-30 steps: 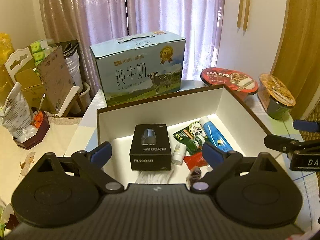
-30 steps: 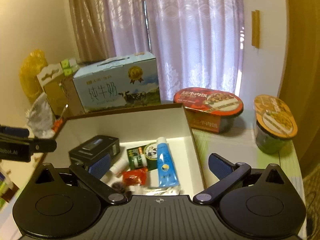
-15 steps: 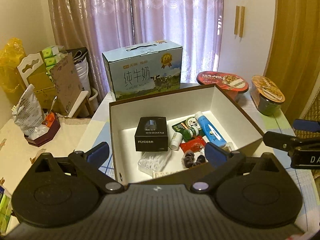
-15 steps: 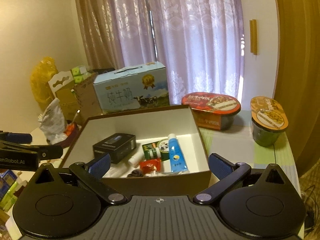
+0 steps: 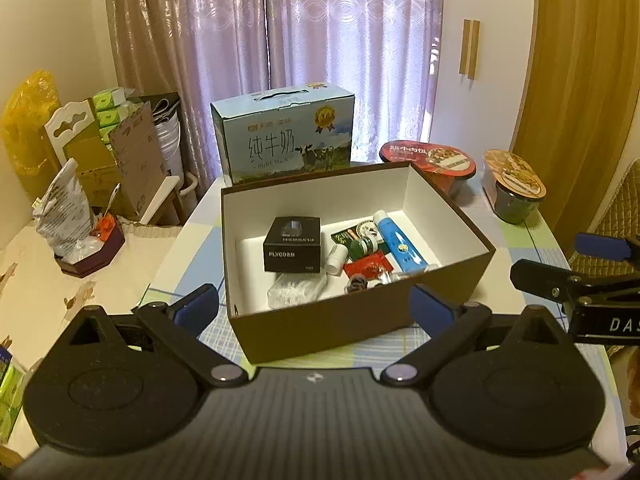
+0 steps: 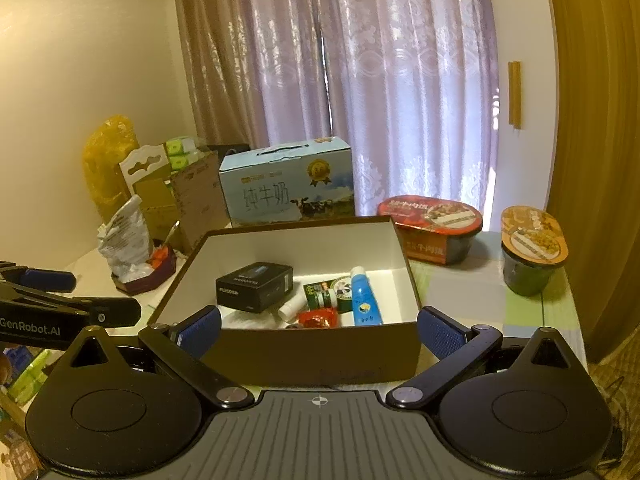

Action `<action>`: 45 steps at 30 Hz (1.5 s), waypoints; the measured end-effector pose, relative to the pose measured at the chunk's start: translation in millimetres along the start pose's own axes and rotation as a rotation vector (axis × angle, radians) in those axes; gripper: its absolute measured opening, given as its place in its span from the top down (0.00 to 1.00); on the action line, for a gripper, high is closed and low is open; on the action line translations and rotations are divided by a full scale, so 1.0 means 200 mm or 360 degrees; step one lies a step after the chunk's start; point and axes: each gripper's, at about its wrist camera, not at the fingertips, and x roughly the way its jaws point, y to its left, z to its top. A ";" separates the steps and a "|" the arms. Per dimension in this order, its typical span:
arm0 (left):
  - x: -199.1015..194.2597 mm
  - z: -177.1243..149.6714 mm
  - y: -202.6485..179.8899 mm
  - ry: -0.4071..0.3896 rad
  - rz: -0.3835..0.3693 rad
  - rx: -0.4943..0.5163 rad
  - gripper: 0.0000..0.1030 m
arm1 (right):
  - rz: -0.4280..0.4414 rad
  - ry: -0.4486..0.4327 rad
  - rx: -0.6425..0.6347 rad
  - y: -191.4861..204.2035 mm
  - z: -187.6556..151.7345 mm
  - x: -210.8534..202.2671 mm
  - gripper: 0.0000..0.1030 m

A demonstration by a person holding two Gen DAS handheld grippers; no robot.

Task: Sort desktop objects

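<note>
I see both grippers, left (image 5: pixel 314 308) and right (image 6: pixel 320 326), spread wide and empty before the box (image 5: pixel 360 320) on the tabletop (image 5: pixel 192 256).

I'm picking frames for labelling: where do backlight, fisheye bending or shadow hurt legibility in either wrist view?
Left wrist view: the curtain glows with backlight, edges bow and darken; the storage box interior is lit, the black box label readable. Right wrist view: dimmer and warmer, the blue tube clear, the box's near wall in shadow.
</note>
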 end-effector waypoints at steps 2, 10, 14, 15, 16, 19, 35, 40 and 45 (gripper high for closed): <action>-0.03 -0.02 -0.01 0.0006 0.0003 -0.0011 0.03 | 0.0005 0.0002 -0.0001 0.00 -0.01 -0.02 0.02; -0.12 -0.11 -0.05 0.0032 0.0040 -0.0038 0.03 | 0.0021 0.0024 -0.0038 0.02 -0.07 -0.10 0.02; -0.14 -0.15 -0.06 0.0051 0.0060 -0.0050 0.03 | 0.0041 0.0058 -0.0075 0.03 -0.10 -0.12 0.02; -0.14 -0.15 -0.07 0.0057 0.0067 -0.0052 0.03 | 0.0045 0.0064 -0.0080 0.04 -0.11 -0.12 0.02; -0.14 -0.16 -0.07 0.0062 0.0075 -0.0055 0.03 | 0.0049 0.0070 -0.0083 0.04 -0.12 -0.12 0.02; -0.15 -0.18 -0.08 0.0080 0.0095 -0.0058 0.03 | 0.0056 0.0097 -0.0087 0.04 -0.15 -0.13 0.02; -0.15 -0.30 -0.13 0.0184 0.0135 -0.0049 0.03 | 0.0071 0.0210 -0.0119 0.05 -0.25 -0.12 0.02; -0.13 -0.32 -0.14 0.0217 0.0137 -0.0042 0.03 | 0.0051 0.0240 -0.0145 0.06 -0.29 -0.10 0.02; -0.10 -0.34 -0.15 0.0239 0.0131 -0.0032 0.03 | 0.0045 0.0272 -0.0134 0.06 -0.32 -0.09 0.02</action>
